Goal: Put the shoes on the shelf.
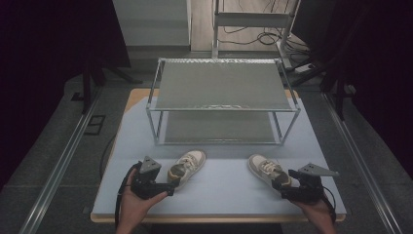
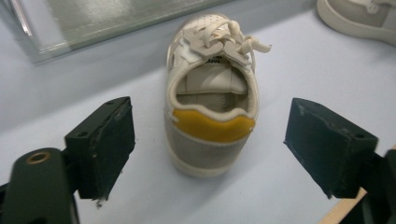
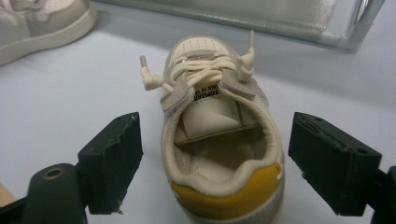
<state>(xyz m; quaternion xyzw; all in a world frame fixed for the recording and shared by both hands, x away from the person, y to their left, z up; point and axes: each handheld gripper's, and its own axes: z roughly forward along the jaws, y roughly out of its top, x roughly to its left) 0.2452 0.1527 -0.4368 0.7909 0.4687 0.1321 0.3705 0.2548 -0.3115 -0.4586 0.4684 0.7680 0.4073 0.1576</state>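
Note:
Two small cream-and-grey sneakers with yellow heel tabs lie on the pale blue table top. The left shoe (image 1: 186, 167) (image 2: 210, 93) points toward the rack, heel toward my left gripper (image 1: 168, 187) (image 2: 210, 151), which stands open with its jaws either side of the heel, not touching. The right shoe (image 1: 268, 170) (image 3: 222, 140) lies heel toward my right gripper (image 1: 287, 187) (image 3: 217, 163), also open, jaws flanking the heel with gaps on both sides. Each gripper view also catches the other shoe (image 2: 359, 16) (image 3: 39, 23) at a top corner.
A two-tier metal-framed rack (image 1: 221, 85) with grey shelves stands at the back of the table (image 1: 219, 195), its lower shelf (image 1: 216, 127) just behind the shoes. Floor rails (image 1: 63, 161) run along both sides. A light frame with cables (image 1: 253, 29) stands beyond.

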